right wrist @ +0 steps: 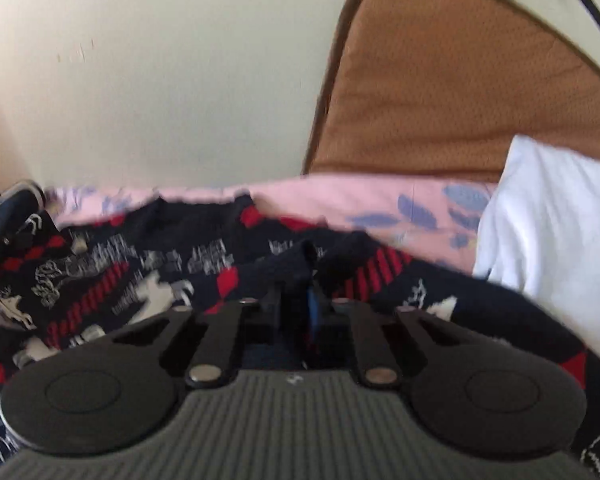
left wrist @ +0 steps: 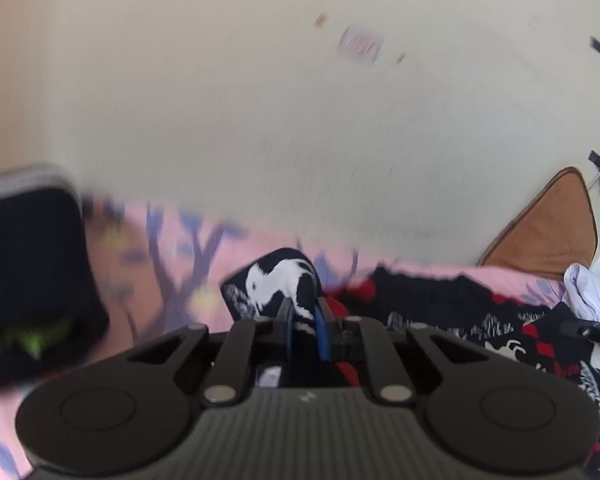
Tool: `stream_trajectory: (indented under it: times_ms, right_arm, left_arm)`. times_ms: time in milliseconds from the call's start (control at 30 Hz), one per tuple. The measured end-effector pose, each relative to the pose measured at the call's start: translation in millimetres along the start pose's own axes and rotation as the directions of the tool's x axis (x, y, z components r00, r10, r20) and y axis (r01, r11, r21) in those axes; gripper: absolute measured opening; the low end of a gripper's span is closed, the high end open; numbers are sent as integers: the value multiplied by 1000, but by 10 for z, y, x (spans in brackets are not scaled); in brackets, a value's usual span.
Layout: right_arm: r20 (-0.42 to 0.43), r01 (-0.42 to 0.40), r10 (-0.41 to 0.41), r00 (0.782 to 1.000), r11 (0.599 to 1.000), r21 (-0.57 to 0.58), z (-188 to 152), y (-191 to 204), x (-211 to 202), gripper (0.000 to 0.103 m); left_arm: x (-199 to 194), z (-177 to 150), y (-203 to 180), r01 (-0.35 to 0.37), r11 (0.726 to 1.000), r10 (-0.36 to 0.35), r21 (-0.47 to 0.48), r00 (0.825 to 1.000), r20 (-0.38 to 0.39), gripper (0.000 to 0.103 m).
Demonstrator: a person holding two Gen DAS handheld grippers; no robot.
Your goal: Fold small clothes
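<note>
A dark navy patterned garment with red and white motifs [right wrist: 148, 264] lies spread on a pink floral sheet [right wrist: 340, 196]. My left gripper [left wrist: 303, 312] is shut on a corner of this garment [left wrist: 276, 280] and holds it raised. My right gripper [right wrist: 306, 280] is shut on another edge of the same garment, which bunches up between its fingers. The rest of the garment also shows in the left wrist view [left wrist: 480, 320], trailing to the right. Both views are motion-blurred.
A dark folded garment with a green mark [left wrist: 32, 280] lies on the sheet at left. A white cloth [right wrist: 552, 232] lies at the right. A brown cushion [right wrist: 460, 80] leans against the pale wall [left wrist: 260, 120].
</note>
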State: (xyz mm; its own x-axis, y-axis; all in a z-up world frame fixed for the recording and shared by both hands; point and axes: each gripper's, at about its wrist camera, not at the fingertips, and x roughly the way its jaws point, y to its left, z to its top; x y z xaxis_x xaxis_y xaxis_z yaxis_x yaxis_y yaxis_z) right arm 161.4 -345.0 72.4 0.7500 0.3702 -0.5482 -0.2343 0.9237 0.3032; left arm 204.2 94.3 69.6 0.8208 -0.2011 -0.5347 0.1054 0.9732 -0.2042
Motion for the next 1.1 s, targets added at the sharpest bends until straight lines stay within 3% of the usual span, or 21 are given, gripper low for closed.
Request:
stream_trajectory:
  times_ms: [33,100,200,233,300,367,467,500,567,700,833,900,1000,1033,1067,1100]
  right_arm:
    - [36,21,-21,999,1000,21,33,-33,-71,5]
    - [38,70,-72,997,996,59,60,-101,-30,5]
    - [-126,123,-118,985,992,27,-44,-126,255,10]
    - [-98,141,-139,985,990,7,-90,-93,212,9]
    - [-69,137,-137,988,991,-14,-109,-31,34,15]
    - [-10,101,-101,995,995,-5,-169,15,-264,16]
    - [25,16,-16,1000,1000,-3,-392,71,-740,22]
    - [27,-7,7,1000,1000,-6,-487,94,-877,29]
    - [19,-50,50,999,999,-10,-711,139,-1146,38]
    - [-14,-69,70,997,997,30,-1166,201,-1588,38]
    - [-39,-83,87,995,993,81,-1456,206,-1918,39]
    - [-59,-124,130,990,988,97,-1563,249,-2052,40]
    - [-99,-167,175,980,982,83,-1690,343,-2203,52]
    - [-115,-178,185,976,982,69,-1762,375,-2228,52]
    - [-132,-179,185,974,982,57,-1825,423,-2226,52]
    - [-152,-170,174,973,985,40,-1890,477,-2209,51]
  left_arm:
    - [-12,58,-33,-14,1000,13,24,1000,26,10]
    - [83,123,-63,-32,998,31,48,999,19,12]
    - [389,18,-64,-106,990,117,97,986,-118,22]
    - [411,-47,-40,-119,987,135,112,979,-154,26]
    - [216,-171,46,-118,985,135,127,981,-141,32]
    - [-135,-251,167,-104,990,115,100,987,-114,47]
    - [-728,-409,343,-20,1000,22,18,993,-118,49]
    - [-907,-480,361,20,1000,-20,-1,991,-132,49]
    - [-1229,-668,352,86,996,-87,-16,983,-162,49]
    - [-1742,-1134,196,149,989,-142,14,965,-221,50]
    - [-2049,-1517,126,215,975,-222,-55,933,-284,61]
    - [-2123,-1668,81,213,975,-221,-61,923,-316,61]
    - [-2251,-1827,-54,200,979,-200,-32,929,-310,56]
    - [-2269,-1847,-115,199,980,-193,-13,927,-322,24]
    - [-2279,-1862,-167,191,982,-179,1,925,-336,10]
    - [-2332,-1862,-198,177,984,-162,17,932,-324,10]
